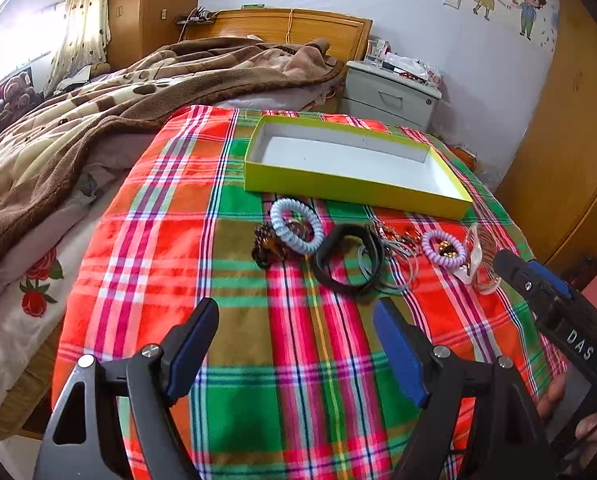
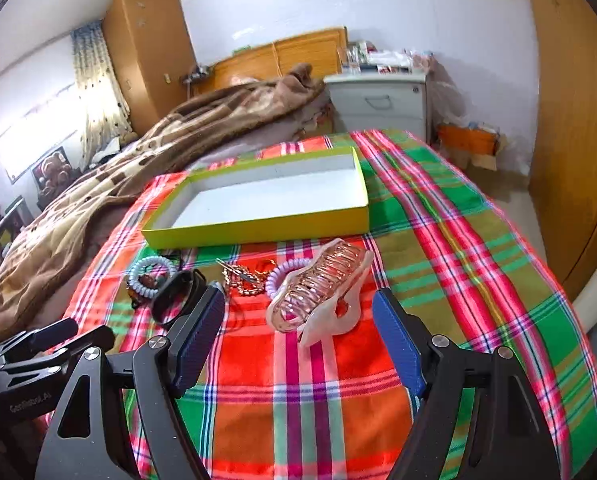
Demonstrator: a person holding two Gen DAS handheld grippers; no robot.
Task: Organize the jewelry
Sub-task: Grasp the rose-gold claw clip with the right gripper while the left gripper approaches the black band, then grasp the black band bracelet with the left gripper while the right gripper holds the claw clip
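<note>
**Jewelry Row Below an Empty Tray, Both Grippers Spread**

While both tools hover above the plaid cloth [image 1: 258, 340], the left gripper [image 1: 296, 320] has its jaws wide apart, holding nothing. The right gripper [image 2: 298, 312] is likewise spread, with the pink hair claw [image 2: 322, 288] lying on the cloth between and just beyond its fingertips, untouched. A yellow-green tray [image 1: 354, 190] with a white interior sits farther back, containing nothing. In front of it lie a pale blue coil band [image 1: 296, 226], a black band [image 1: 346, 260], a gold chain [image 2: 242, 278] and a lilac coil band [image 1: 444, 248].
</note>
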